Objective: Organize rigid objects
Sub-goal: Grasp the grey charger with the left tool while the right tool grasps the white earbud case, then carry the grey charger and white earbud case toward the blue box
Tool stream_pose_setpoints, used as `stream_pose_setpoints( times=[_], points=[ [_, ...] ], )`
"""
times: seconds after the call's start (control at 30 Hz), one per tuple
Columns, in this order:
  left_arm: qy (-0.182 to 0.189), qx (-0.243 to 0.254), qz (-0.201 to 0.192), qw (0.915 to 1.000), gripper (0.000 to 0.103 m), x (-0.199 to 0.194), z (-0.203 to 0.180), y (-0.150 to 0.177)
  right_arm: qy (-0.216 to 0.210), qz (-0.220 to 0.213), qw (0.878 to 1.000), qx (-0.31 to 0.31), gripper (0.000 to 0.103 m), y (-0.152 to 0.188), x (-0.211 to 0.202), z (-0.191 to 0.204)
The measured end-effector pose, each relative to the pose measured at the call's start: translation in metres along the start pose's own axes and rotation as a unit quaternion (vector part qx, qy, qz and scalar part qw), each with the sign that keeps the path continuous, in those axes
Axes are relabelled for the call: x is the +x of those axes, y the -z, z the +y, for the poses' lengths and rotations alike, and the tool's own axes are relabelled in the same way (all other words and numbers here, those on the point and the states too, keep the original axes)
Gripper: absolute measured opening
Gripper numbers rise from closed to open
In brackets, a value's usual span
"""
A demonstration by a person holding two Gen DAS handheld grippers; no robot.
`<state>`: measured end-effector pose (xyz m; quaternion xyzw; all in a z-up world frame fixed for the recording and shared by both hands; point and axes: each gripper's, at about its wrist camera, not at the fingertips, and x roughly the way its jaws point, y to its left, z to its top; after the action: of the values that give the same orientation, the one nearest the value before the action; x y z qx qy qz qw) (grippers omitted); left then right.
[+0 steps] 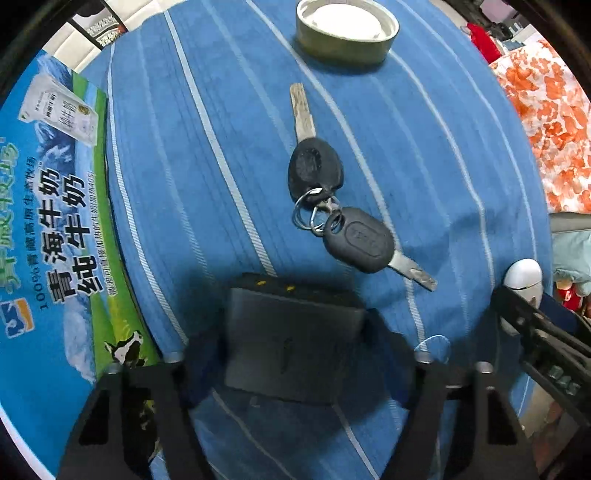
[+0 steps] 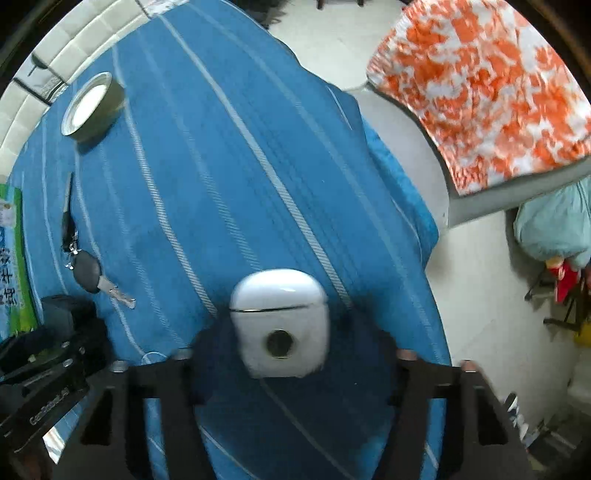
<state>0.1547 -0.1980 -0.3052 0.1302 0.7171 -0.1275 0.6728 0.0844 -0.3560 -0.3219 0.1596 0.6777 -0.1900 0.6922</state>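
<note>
Left gripper (image 1: 295, 354) clamps a black box (image 1: 291, 339), right gripper (image 2: 284, 354) a white earbud case (image 2: 280, 321) — both lifted, likely for sorting beside the keys (image 1: 332, 206).

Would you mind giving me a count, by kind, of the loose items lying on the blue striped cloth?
Keys, joined on one ring: 2
Round lid: 1
Black box, between the left gripper fingers: 1
White earbud case, between the right gripper fingers: 1
Total: 5
</note>
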Motion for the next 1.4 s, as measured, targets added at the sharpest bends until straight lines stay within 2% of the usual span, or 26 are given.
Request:
stream_pose_setpoints(
  times=[0.23,0.47,0.6,0.8,0.93,1.03,1.2,1.4],
  points=[
    [0.005,-0.009,-0.005,0.9999,0.058,-0.005,-0.002,0.012,0.002,0.004,1.000,-0.011,0.049,0.003,-0.007,0.002],
    [0.026,0.000,-0.024,0.9994,0.058,-0.029,-0.002,0.042,-0.023,-0.026,0.999,-0.025,0.049,0.023,-0.049,0.009],
    [0.043,0.004,-0.059,0.9973,0.058,-0.063,0.006,0.054,-0.043,-0.051,0.997,-0.039,0.049,0.032,-0.087,0.021],
    [0.071,0.005,-0.123,0.9898,0.058,-0.127,0.029,0.066,-0.074,-0.088,0.992,-0.056,0.049,0.047,-0.143,0.051],
    [0.075,-0.010,-0.161,0.9840,0.058,-0.164,0.063,0.069,-0.089,-0.117,0.986,-0.083,0.049,0.061,-0.183,0.088],
    [0.060,-0.024,-0.184,0.9808,0.058,-0.183,0.091,0.078,-0.105,-0.139,0.978,-0.113,0.049,0.074,-0.212,0.126],
    [0.047,-0.071,-0.208,0.9745,0.058,-0.201,0.149,0.100,-0.129,-0.153,0.967,-0.159,0.049,0.091,-0.240,0.185],
    [0.024,-0.113,-0.234,0.9653,0.058,-0.223,0.197,0.131,-0.156,-0.151,0.953,-0.211,0.049,0.113,-0.253,0.260]
  ],
)
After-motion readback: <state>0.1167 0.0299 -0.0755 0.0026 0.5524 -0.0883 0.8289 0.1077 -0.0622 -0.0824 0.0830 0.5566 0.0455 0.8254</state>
